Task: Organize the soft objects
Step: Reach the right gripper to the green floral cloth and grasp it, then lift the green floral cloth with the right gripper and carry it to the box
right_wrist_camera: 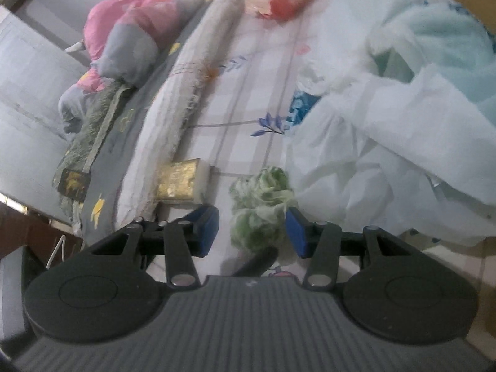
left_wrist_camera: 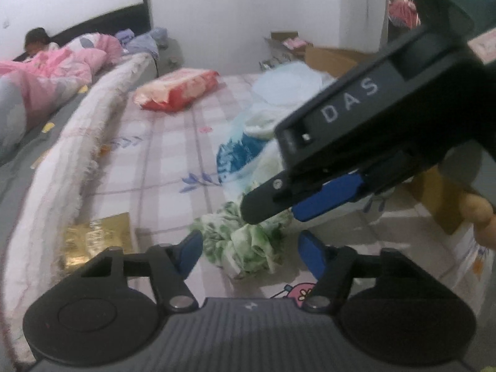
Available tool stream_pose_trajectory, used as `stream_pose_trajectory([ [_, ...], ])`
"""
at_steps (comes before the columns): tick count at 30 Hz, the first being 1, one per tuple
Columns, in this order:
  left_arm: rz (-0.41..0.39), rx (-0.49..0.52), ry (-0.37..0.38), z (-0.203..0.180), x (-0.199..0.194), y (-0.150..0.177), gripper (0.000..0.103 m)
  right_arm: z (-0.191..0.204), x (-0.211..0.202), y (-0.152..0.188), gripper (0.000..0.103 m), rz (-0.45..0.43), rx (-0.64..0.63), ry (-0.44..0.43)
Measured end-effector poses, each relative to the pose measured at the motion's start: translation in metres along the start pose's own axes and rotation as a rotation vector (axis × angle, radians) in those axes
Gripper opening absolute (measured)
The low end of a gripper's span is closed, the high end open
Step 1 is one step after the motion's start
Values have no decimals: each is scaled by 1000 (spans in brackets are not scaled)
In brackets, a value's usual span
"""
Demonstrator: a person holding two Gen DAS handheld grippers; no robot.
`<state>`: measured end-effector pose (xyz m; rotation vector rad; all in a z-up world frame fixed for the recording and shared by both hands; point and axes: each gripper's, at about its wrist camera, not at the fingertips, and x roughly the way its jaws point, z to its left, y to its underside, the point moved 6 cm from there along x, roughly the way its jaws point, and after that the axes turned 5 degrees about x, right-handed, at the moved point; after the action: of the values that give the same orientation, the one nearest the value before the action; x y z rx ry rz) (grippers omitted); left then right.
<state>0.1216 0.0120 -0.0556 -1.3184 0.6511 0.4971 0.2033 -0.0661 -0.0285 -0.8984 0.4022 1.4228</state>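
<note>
"DAS" printed on right gripper; both it and left gripper gape empty around green cloth on bed.

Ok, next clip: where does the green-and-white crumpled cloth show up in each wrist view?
Left wrist view: the green-and-white cloth lies low in the centre, just ahead of the left gripper, under the tip of the right gripper.
Right wrist view: the same cloth sits low centre, ahead of the right gripper's open fingers.
Shared landmark: the gold packet, left of the cloth in both views.
</note>
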Motion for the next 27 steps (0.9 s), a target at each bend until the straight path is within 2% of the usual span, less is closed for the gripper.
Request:
stream_pose_trajectory([
  [5, 48, -22, 5, 3, 14, 3, 42, -12, 15, 0, 43, 9, 68, -2],
  [11, 51, -36, 21, 5, 10, 3, 30, -20, 25, 1, 37, 23, 107, -8],
  [17, 54, -50, 20, 3, 2, 1, 25, -19, 27, 3, 25, 27, 141, -48],
  [27, -7, -28, -14, -6, -34, -12, 25, -5, -5, 8, 23, -23, 107, -121],
])
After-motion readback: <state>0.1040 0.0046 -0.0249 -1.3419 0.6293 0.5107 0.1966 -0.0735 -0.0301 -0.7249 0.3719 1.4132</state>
